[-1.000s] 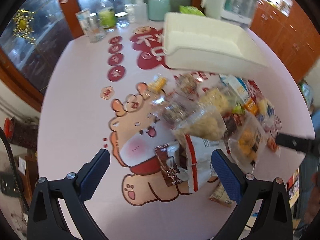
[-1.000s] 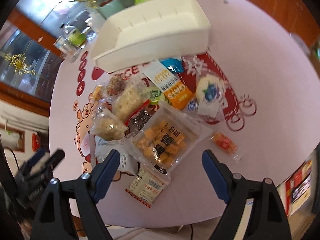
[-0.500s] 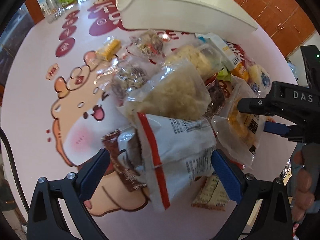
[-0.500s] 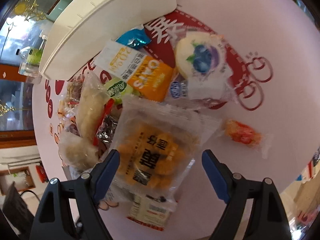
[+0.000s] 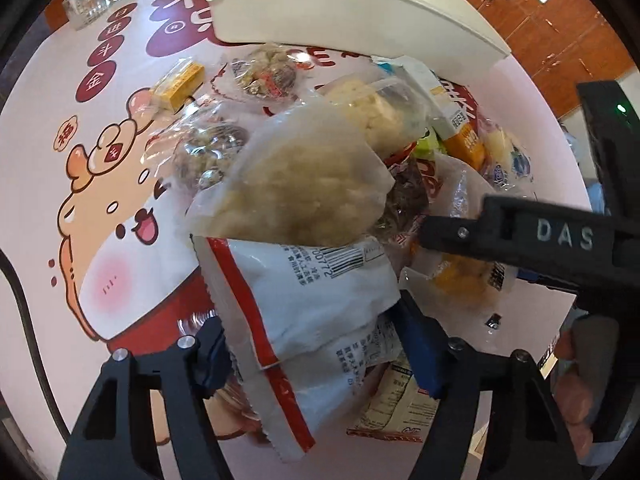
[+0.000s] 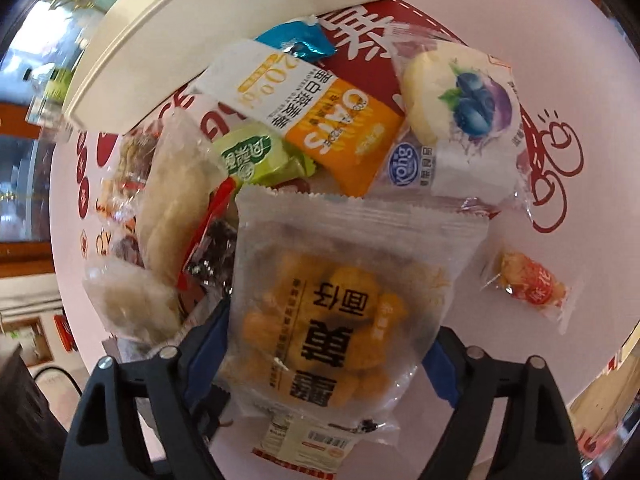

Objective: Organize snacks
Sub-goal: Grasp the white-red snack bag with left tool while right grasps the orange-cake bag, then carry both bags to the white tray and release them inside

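A pile of snack packets lies on the pink cartoon tablecloth before a white bin [image 5: 360, 8]. My left gripper [image 5: 316, 344] has closed in on a white packet with a red stripe [image 5: 304, 292]; both blue pads touch its sides. A clear bag of pale crumbly snack [image 5: 304, 184] rests on top of it. My right gripper [image 6: 324, 352] has its fingers against both sides of a clear bag of orange puffs [image 6: 336, 312]. The right gripper's black body also shows in the left wrist view [image 5: 540, 248].
An orange-and-white oats packet [image 6: 316, 116], a blueberry cake packet [image 6: 460, 108], a green candy [image 6: 252, 156] and a small orange sweet [image 6: 528, 284] lie around. Glass jars [image 5: 92, 4] stand at the far table edge. The white bin [image 6: 200, 36] lies behind the pile.
Both grippers have come down onto the pile and narrowed: the left one around the white red-striped packet, the right one around the orange puff bag.
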`<move>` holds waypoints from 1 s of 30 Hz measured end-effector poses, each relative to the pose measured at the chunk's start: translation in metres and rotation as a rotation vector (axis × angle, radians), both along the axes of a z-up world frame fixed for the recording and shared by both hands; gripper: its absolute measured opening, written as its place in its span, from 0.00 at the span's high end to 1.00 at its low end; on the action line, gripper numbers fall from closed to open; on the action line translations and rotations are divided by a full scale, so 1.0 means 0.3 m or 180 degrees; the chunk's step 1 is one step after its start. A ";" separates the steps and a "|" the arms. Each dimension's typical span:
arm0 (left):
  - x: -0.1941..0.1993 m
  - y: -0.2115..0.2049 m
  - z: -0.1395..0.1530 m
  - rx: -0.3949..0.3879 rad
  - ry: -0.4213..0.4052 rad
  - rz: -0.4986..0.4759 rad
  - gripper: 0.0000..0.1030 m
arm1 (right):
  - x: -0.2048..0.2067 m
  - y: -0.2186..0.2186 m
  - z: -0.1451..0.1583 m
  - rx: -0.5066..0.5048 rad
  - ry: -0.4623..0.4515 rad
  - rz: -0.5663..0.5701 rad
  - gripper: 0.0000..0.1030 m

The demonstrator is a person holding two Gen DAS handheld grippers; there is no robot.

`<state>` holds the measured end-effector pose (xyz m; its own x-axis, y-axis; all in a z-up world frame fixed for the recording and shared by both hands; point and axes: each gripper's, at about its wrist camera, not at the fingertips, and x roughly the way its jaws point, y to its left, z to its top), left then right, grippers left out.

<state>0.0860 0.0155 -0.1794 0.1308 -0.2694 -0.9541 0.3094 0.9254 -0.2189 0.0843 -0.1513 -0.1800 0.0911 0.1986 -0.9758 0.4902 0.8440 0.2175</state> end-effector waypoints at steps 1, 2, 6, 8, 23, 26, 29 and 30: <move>-0.003 -0.002 0.000 0.0011 -0.0007 0.0004 0.36 | -0.007 0.004 0.004 -0.0013 -0.0022 0.0010 0.26; -0.007 -0.003 0.002 -0.0011 -0.0015 0.0007 0.44 | -0.018 -0.001 0.009 -0.0008 -0.0044 0.0028 0.29; -0.010 0.013 0.029 -0.0069 -0.0048 0.0046 0.54 | -0.057 -0.036 0.026 -0.0008 -0.0100 0.0130 0.35; -0.015 0.018 0.047 -0.0062 -0.0079 0.0050 0.58 | -0.075 -0.038 0.038 -0.0038 -0.0136 0.0194 0.37; -0.082 0.013 0.414 -0.0211 -0.0834 0.0280 0.62 | -0.154 -0.131 0.338 -0.0078 -0.0880 0.0711 0.37; -0.057 -0.027 0.495 -0.0153 -0.1068 0.0303 0.62 | -0.121 -0.158 0.419 -0.0135 -0.1084 0.0878 0.37; -0.002 -0.070 0.583 -0.0104 -0.1289 0.0356 0.62 | -0.069 -0.187 0.491 -0.0229 -0.1259 0.0987 0.37; 0.020 -0.083 0.606 -0.0100 -0.1347 0.0376 0.62 | -0.048 -0.200 0.513 -0.0261 -0.1315 0.1008 0.37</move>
